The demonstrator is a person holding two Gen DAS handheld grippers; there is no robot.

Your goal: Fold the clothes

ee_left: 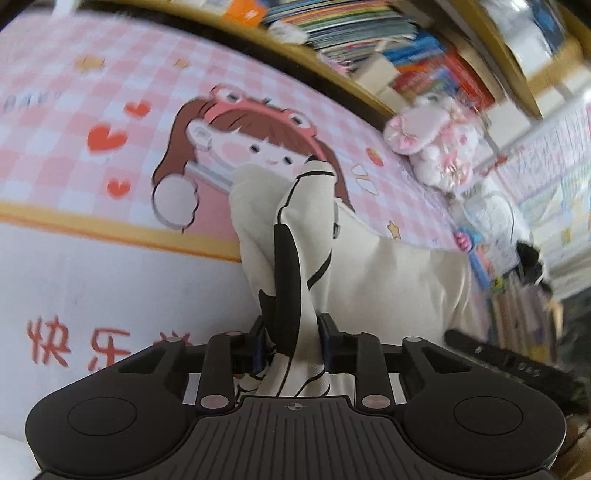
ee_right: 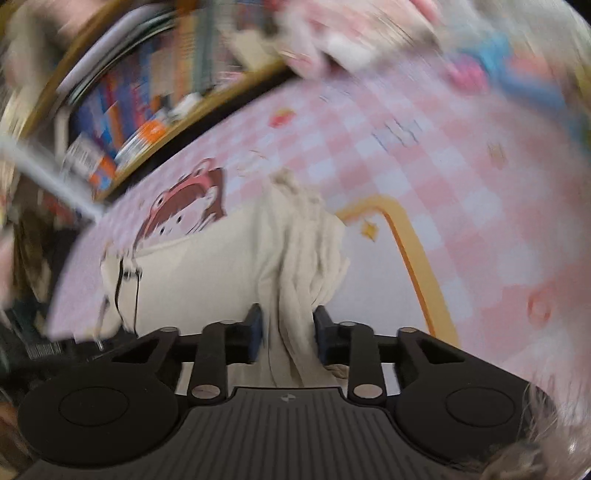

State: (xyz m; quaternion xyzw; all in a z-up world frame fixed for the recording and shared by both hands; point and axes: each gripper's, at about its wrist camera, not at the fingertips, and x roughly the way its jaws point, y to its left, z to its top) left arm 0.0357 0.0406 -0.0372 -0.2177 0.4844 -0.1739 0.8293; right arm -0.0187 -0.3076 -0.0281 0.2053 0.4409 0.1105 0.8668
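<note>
Left claw (ee_left: 291,343) clamped on a bunched part of the cream garment (ee_left: 388,280), the bit with black piping and a black panel. Right claw (ee_right: 288,332) clamped on a gathered wad of the same cream garment (ee_right: 207,273). Cloth is pinched between my fingers in both views. The rest of the garment drapes onto the counter (ee_left: 74,110), over the pink checkered mat with the cartoon girl print. Pink plush toy (ee_left: 432,144) at the counter's far edge, books (ee_left: 354,26) stacked on shelves behind. Right view heavily blurred.
</note>
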